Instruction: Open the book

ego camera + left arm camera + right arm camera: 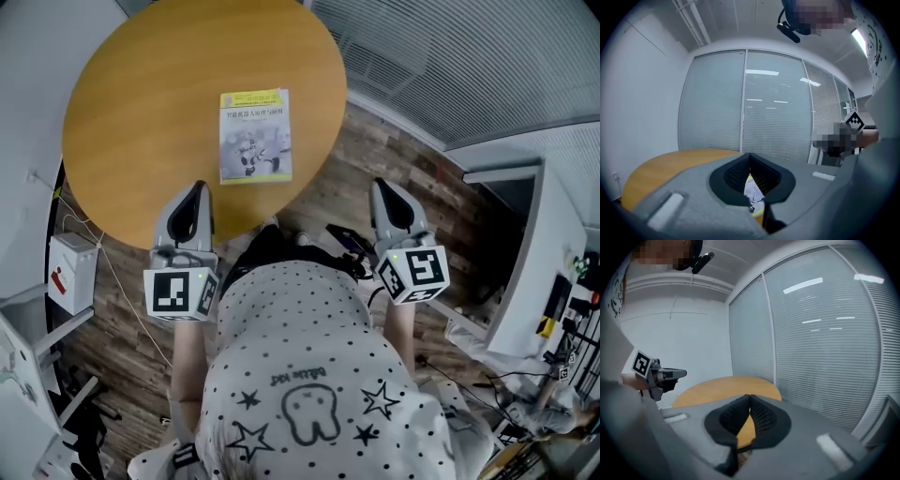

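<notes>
A closed book (255,136) with a white and yellow cover lies flat on the round wooden table (141,94), toward its near right side. My left gripper (197,189) hovers over the table's near edge, a little short and left of the book, jaws shut and empty. In the left gripper view the book (753,194) shows below the closed left gripper (749,157). My right gripper (382,186) hangs over the floor off the table's right edge, jaws shut with nothing in them. The right gripper view has the table (726,387) ahead of the right gripper (750,397) and the left gripper (656,376) at its left.
The person's torso in a dotted shirt (300,375) fills the bottom of the head view. A white box (73,272) stands on the wood floor at the left, and white furniture (534,253) at the right. Glass walls with blinds (773,108) stand behind the table.
</notes>
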A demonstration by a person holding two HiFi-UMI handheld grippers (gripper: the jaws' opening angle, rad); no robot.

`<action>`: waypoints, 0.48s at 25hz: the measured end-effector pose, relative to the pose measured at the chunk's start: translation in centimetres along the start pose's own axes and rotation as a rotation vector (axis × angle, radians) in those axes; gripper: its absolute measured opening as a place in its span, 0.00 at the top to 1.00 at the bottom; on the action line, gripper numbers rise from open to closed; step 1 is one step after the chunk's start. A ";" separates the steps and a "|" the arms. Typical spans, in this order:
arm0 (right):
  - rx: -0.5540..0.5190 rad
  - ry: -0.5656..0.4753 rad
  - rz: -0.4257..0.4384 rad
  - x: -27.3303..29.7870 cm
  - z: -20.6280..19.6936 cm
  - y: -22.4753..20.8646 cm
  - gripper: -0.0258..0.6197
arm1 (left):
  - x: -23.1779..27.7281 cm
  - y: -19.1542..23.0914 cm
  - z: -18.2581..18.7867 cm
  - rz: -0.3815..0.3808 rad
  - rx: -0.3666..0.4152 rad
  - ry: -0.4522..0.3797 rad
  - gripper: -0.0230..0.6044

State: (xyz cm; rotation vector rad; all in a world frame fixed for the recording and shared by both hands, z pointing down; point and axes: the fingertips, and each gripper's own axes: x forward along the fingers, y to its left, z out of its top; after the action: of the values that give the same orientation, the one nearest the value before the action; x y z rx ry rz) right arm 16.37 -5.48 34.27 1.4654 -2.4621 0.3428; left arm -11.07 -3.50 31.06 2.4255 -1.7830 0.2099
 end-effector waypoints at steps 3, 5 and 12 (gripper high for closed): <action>-0.005 -0.010 -0.021 1.3 0.6 1.2 0.96 | 0.6 1.7 -0.5 -0.019 -0.012 -0.003 0.95; -0.006 -0.013 -0.041 1.7 0.7 1.7 0.96 | 0.8 2.5 -0.7 -0.033 -0.017 -0.005 0.95; 0.003 0.010 -0.082 1.8 0.1 1.9 0.95 | 1.7 3.5 -1.3 -0.063 -0.011 0.008 0.95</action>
State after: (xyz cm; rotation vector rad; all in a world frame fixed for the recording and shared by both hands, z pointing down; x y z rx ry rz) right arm 13.86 -6.10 34.61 1.5570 -2.3864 0.3360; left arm -13.93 -5.91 32.73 2.4652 -1.6970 0.2023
